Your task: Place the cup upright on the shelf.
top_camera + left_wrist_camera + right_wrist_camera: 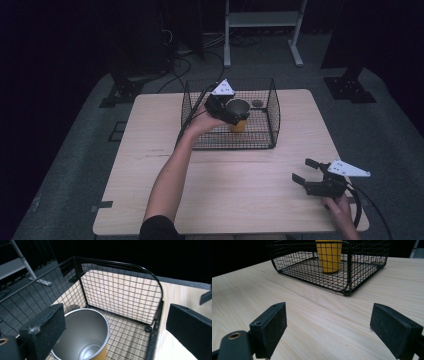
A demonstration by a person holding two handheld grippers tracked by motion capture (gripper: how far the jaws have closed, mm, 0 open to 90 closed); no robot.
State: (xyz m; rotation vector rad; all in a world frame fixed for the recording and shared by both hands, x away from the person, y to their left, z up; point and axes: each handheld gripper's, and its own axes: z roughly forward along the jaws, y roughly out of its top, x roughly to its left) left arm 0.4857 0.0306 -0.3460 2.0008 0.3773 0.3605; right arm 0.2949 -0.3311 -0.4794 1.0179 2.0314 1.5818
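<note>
Cup (239, 116) stands upright in basket (272, 107), mouth up.

You have: table (225, 195), wood top; white rack (262, 20) behind; cables (180, 62) and black stand feet (350, 87) on the floor

We find no readable text, labels, brands or numbers anywhere: none on the cup (329, 255), wire basket (272, 107) or table (235, 185).
</note>
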